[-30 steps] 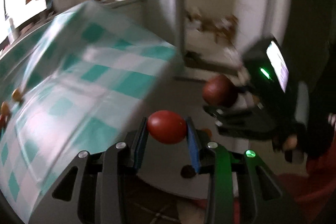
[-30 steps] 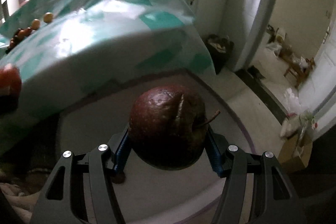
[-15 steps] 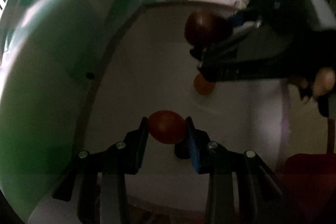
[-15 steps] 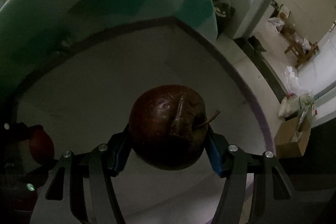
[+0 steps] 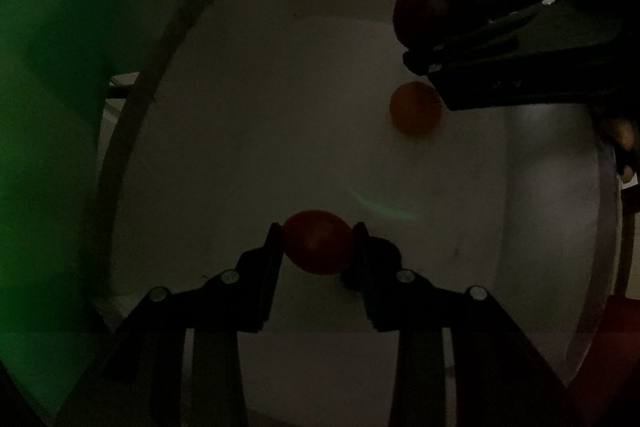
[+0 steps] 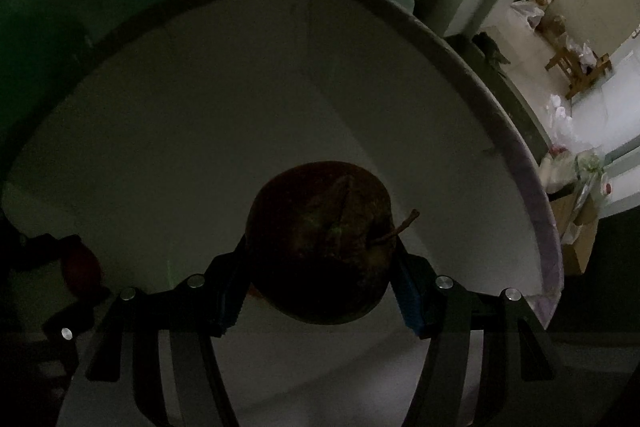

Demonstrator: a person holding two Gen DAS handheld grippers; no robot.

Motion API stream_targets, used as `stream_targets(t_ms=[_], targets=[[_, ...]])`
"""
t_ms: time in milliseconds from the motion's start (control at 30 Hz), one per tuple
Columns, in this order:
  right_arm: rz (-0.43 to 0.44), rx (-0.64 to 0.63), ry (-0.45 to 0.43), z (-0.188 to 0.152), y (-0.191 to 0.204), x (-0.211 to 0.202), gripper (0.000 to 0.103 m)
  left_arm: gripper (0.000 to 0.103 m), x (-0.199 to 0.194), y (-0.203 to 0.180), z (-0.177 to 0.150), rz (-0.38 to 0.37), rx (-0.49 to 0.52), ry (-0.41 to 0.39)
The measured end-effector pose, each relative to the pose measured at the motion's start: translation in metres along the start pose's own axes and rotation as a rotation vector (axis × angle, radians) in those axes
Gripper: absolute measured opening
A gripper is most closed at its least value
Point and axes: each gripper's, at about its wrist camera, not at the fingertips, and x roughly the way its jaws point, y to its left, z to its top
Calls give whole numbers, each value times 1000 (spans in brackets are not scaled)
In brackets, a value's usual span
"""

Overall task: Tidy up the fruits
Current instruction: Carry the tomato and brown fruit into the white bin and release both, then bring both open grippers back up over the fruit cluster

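Observation:
Both grippers point down into a large white bin. My left gripper is shut on a small red tomato, held low over the bin's floor. An orange fruit lies on the floor farther in, and a small dark fruit lies just right of the tomato. My right gripper is shut on a dark wrinkled apple with a stem; in the left wrist view the apple hangs at the upper right. The right wrist view shows the tomato at far left.
The bin's rim curves around both grippers. A green-and-white checked tablecloth hangs beside the bin on the left. Beyond the rim lie a tiled floor, a wooden chair and plastic bags. The scene is dim.
Both grippers have sunk from above the tablecloth's edge down into the bin and tipped to point steeply downward. The tomato and the apple stayed gripped. The picture has grown much darker.

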Motion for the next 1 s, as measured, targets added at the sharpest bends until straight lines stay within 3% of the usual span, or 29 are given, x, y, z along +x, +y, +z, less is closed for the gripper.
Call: stream_targets(t_ms=[67,133,200,333,533,667,833,1000], targets=[[-2,3,5,1,-1,2,61,43,0,0,-2,7,7,0],[3,9,15,1,-1,3,61,69,-3,0,-3,9,11,-17],[4,12,12,1,-3,2,62,77,-8,-6,0,27,17,-43],[-9,23,-37,2,-10,-3,73,78,-17,-16,-3,39,34,-69],[-12,39,-49,-1,-17,-8,73,79,-33,-25,-6,58,77,-122],[-20,44,-59,-1,-22,-11,74,79,-59,-28,-6,75,96,-213],[-54,23,-101,-6,-13,-33,74,82,-105,-9,-9,51,31,-352],[-116,-50,-208,-8,9,-86,76,93,-167,38,-31,47,-132,-515]])
